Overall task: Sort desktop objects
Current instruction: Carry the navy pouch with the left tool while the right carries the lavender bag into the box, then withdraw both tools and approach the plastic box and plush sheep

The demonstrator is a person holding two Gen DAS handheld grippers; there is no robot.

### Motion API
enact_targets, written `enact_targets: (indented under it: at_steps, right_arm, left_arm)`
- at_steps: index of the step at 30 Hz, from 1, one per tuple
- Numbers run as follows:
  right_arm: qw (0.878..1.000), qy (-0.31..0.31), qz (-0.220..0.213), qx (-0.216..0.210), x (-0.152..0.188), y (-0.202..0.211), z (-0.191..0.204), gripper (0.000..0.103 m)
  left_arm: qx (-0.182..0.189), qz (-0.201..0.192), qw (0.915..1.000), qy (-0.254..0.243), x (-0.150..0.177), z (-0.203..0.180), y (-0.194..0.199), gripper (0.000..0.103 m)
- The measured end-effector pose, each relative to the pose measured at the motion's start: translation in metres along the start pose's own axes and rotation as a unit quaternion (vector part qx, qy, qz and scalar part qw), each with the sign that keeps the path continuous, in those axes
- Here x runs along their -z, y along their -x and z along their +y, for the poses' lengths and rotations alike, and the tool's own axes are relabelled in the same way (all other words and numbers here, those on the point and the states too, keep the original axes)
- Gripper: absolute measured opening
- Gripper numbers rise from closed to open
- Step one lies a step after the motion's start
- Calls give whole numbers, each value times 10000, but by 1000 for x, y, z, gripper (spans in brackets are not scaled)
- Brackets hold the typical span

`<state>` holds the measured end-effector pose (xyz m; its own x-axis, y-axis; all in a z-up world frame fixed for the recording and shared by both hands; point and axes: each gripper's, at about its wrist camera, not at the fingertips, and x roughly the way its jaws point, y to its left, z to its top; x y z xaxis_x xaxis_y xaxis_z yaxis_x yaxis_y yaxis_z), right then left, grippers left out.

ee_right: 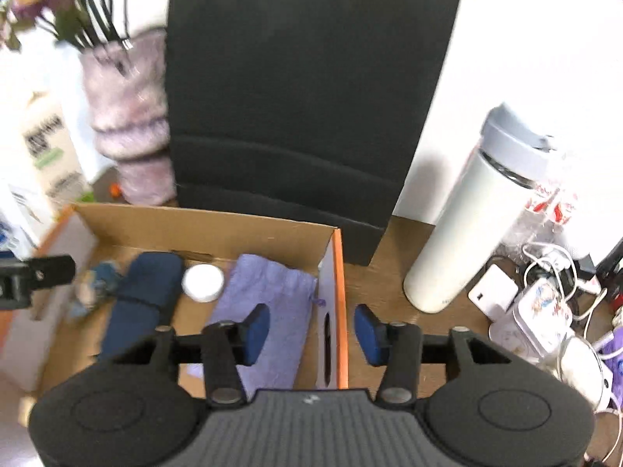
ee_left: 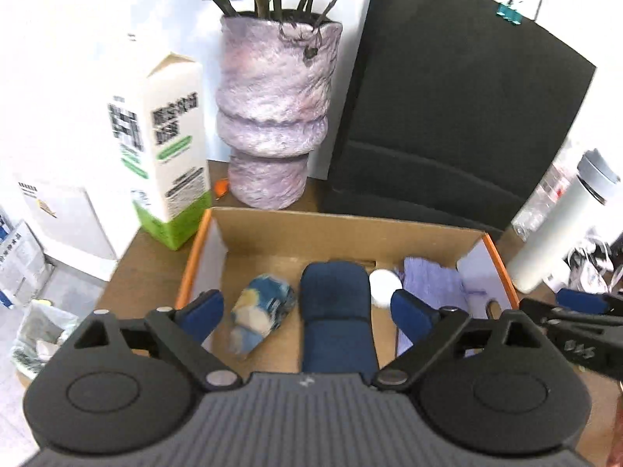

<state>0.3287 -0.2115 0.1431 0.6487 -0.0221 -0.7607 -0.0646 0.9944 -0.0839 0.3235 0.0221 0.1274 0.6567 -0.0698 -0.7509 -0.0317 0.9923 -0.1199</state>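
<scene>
One cardboard box (ee_left: 311, 229) on the worktop (ee_right: 385, 241), holding four things: one blue patterned bundle (ee_left: 259, 317), one navy pouch (ee_left: 337, 311), one white round tin (ee_left: 383, 284), one lilac drawstring bag (ee_right: 272, 295). Left hand-held gripper (ee_left: 307, 311) spread wide, empty, above pouch and bundle. Right hand-held gripper (ee_right: 311, 329) part open, empty, straddling the box's orange-edged right wall. One carton (ee_left: 167, 144), print blurred, unreadable. One vase (ee_left: 272, 116), one white bottle (ee_right: 471, 225).

Bright, overexposed background; motion blur, fisheye-bent edges.
</scene>
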Motion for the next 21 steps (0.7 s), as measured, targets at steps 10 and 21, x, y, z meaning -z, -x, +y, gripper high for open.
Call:
enact_targets:
  at_steps: [10,21]
  right_arm:
    - [9983,59,-447,-375,61,80,-1,67]
    - [9946,117,-941,-410,180,97,20,68]
  left_arm:
    - [-151,-257,9987,-408,64,-6,68,103]
    - [80,-576,9965,-604,180,-4,94,103]
